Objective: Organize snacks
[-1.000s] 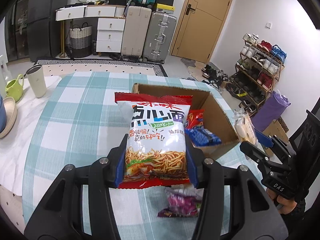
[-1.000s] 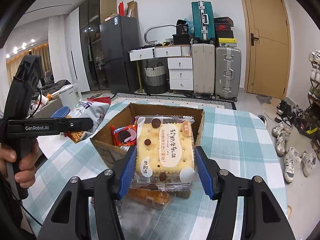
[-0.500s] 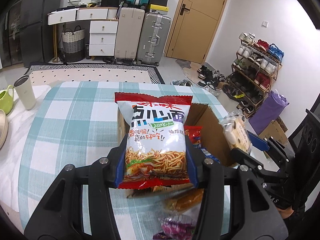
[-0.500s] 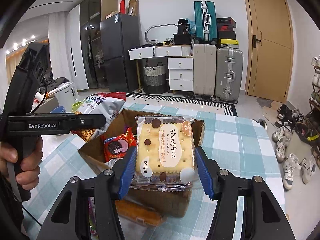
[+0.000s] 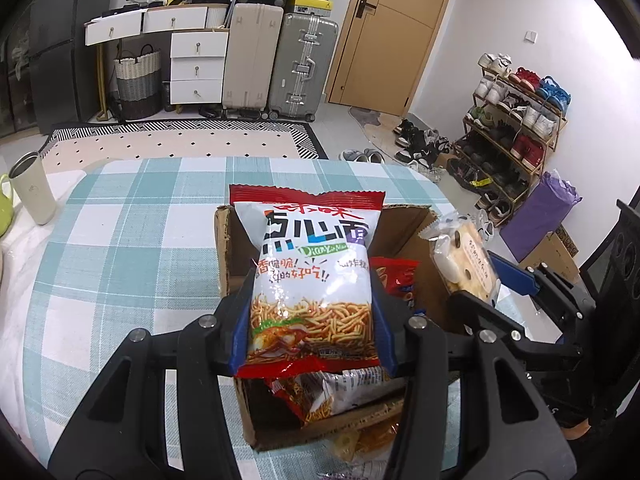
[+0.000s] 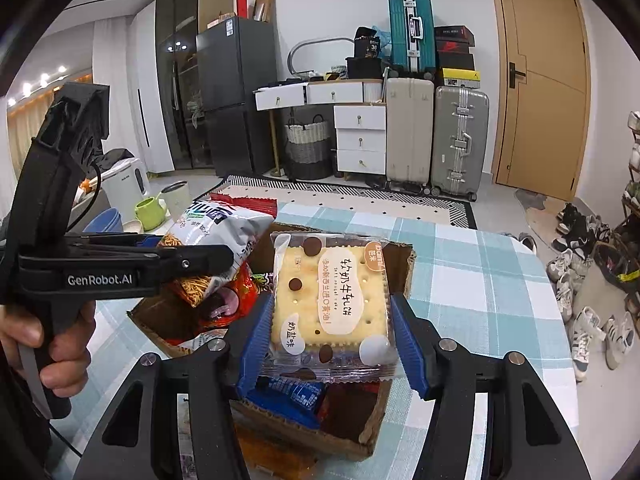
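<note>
Left gripper [image 5: 312,316] fingers clamped on noodle snack bag [image 5: 314,280], gripped low on its sides so bag stands upright over cardboard box [image 5: 224,248], likely ready to drop in.
Right gripper [image 6: 332,340] fingers clamped on cracker pack [image 6: 330,304], flat face up, also above box.
Box on checked table [image 5: 120,240] holds several packs; 2 in hand not yet inside.

Setting: lived-in home, entry and dining area combined. Evidence: table with checked tablecloth [image 5: 120,240]; wooden door [image 6: 540,80]; shoe rack [image 5: 516,120] full of shoes beside it; suitcases [image 5: 280,60] stacked against wall; white drawer unit [image 6: 360,140]; woven basket [image 5: 138,80]; dark fridge [image 6: 236,92]; patterned rug [image 5: 180,140]; mug [image 6: 150,212] on counter.
</note>
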